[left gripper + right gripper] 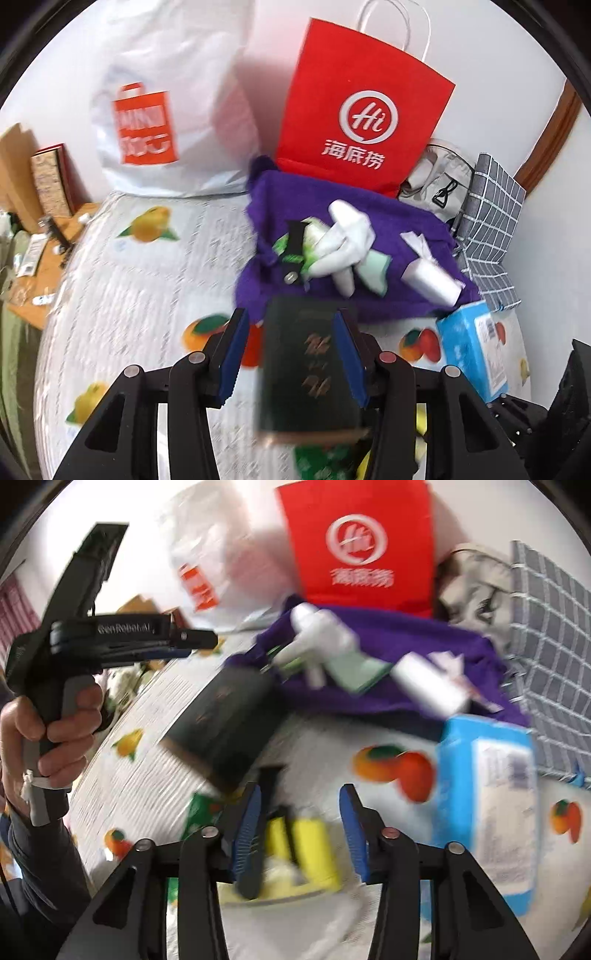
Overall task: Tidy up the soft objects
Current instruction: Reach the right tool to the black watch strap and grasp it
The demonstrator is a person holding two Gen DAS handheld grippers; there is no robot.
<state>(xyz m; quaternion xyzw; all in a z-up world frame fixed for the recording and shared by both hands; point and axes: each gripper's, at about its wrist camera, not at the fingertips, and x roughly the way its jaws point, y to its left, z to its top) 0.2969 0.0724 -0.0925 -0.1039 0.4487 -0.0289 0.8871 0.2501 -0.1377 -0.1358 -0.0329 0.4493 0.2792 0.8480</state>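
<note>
Soft objects are gathered at the far right of the white fruit-print quilt [147, 295]. A crumpled purple cloth [406, 221] lies there, with a bundle of white and pale green soft items [347, 236] and a white wrapped roll [428, 277] resting on it. A blue plastic tissue pack [469, 350] sits just beside the cloth's near edge. Behind the cloth, at the far edge of the quilt, stand a red paper carrier bag [362, 110] and a white plastic shopping bag [173, 110].

Left gripper [291, 317]: the jaws stand partly open. A dark green rectangular box [314, 369] shows between them, but the left pad stands clear of it. The right wrist view shows the box lying apart from that gripper's tips, so nothing is held. The left hand [55, 734] grasps its handle.

Right gripper [303, 794]: the jaws stand partly open over a yellow soft item [317, 845] near the quilt's near edge. Blur hides whether the pads bear on it.

Step in hand, as judged: collection – loose pieces are being brought toward the purple cloth.

Next move, as judged: confirm the right pads seat on both sides of the yellow item, then lift it clear of the dark strap beside it. The box lies in the path to the cloth – route around it.
</note>
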